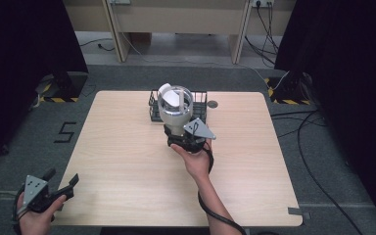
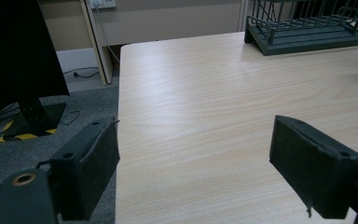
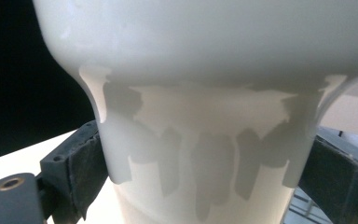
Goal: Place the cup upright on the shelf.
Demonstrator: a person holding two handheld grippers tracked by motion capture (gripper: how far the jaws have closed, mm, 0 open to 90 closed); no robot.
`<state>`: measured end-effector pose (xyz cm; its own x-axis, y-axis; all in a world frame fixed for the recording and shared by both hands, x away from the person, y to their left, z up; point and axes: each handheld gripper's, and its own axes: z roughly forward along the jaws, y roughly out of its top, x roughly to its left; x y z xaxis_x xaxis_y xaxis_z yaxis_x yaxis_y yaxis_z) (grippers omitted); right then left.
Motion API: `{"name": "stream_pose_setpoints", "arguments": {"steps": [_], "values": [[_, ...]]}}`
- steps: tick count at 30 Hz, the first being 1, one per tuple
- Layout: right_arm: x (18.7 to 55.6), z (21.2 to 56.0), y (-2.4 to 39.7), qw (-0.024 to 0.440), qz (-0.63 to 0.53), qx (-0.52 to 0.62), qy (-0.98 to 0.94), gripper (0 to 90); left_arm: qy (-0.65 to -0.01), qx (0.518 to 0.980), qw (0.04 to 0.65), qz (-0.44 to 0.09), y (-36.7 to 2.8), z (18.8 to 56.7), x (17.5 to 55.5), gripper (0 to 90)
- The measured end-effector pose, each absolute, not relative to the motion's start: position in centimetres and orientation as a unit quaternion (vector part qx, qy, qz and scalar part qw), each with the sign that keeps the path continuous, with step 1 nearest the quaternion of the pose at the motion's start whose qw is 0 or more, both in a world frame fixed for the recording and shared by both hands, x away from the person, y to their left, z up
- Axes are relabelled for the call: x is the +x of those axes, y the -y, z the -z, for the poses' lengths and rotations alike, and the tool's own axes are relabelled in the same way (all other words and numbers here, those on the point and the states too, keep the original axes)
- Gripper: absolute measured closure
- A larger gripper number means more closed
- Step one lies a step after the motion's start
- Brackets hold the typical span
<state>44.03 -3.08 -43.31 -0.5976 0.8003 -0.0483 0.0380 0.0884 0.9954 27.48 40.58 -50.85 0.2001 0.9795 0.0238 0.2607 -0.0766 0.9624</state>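
Note:
A white mug [image 1: 175,106] with a narrower base is held up above the table, in front of a black wire rack [image 1: 154,106]. My right gripper [image 1: 185,138] is shut on the mug's lower part; in the right gripper view both black pads [image 3: 91,163] press against the mug's base [image 3: 205,163]. The mug's handle [image 1: 166,91] points away toward the rack. My left gripper [image 1: 61,182] hangs open at the table's near left corner, with nothing between its pads [image 2: 98,163], the bare tabletop [image 2: 205,116] ahead of it.
The black wire rack [image 2: 307,28] stands at the far middle of the light wooden table [image 1: 127,161]. A small dark round mark [image 1: 212,104] lies right of the rack. Cables [image 1: 313,161] run over the grey floor on the right. Dark curtains flank both sides.

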Motion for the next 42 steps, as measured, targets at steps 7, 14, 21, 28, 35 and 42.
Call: {"name": "stream_pose_setpoints", "arguments": {"steps": [7,14,21,28,35,42], "values": [[45.0,42.7,3.9,0.329,-0.591,0.326,-0.661,10.5,-0.499,0.621,0.462,-0.389,-40.6,50.9,27.5,14.9],[46.1,42.1,4.7,0.336,-0.586,0.339,-0.654,10.5,-0.5,0.621,0.462,-0.389,-40.6,50.9,27.5,15.0],[47.2,41.2,5.2,0.343,-0.584,0.344,-0.65,10.5,-0.5,0.621,0.462,-0.389,-40.6,50.9,27.5,15.0],[48.3,40.6,5.5,0.347,-0.58,0.35,-0.649,10.5,-0.502,0.619,0.463,-0.388,-40.6,50.9,27.5,15.0],[49.8,40.3,5.4,0.349,-0.576,0.354,-0.649,10.5,-0.503,0.619,0.463,-0.387,-40.7,50.9,27.5,15.0],[51.3,39.8,5.4,0.349,-0.576,0.36,-0.646,10.5,-0.504,0.619,0.462,-0.386,-40.7,51.0,27.6,15.0]]}}
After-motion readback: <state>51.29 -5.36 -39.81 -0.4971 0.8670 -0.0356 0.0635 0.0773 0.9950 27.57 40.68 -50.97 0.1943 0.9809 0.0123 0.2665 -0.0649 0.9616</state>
